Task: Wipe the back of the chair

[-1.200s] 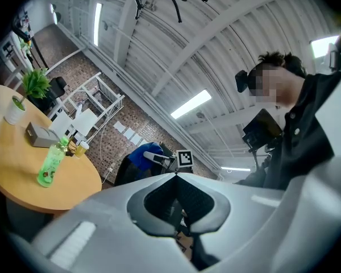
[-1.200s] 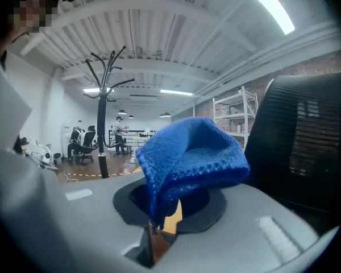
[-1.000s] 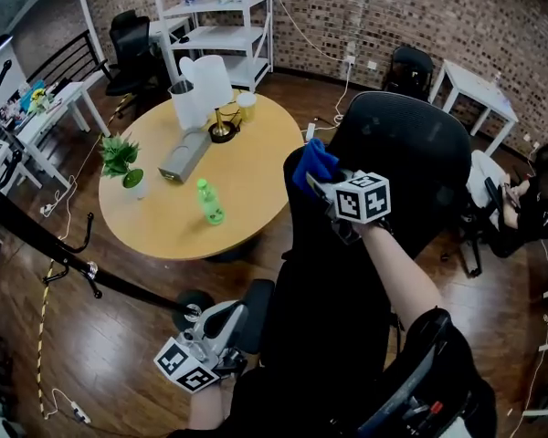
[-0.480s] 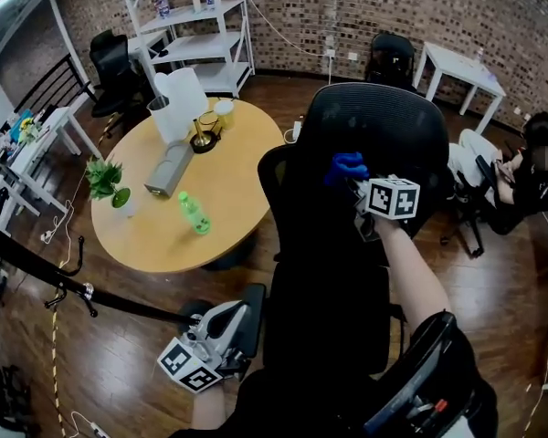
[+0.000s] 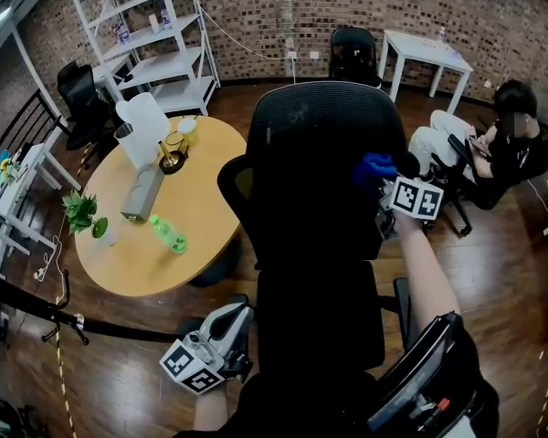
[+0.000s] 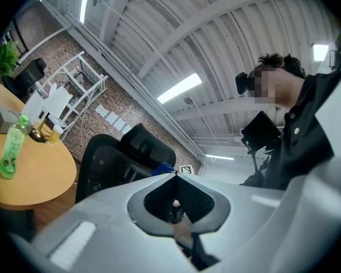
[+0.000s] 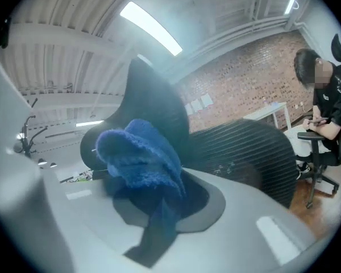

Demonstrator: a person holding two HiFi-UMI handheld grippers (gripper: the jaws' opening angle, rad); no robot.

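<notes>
The right arm (image 5: 420,272) extends forward along the right side of the chair (image 5: 320,181). The right gripper (image 5: 386,182) is at the right edge of the chair back, at mid height. Its jaws are clamped on a bunched blue cloth (image 5: 374,166), which lies against the back's edge. The left gripper (image 5: 230,322) is held low, beside the chair's lower left and near the round desk (image 5: 201,235). Its jaws are closed together with nothing between them.
</notes>
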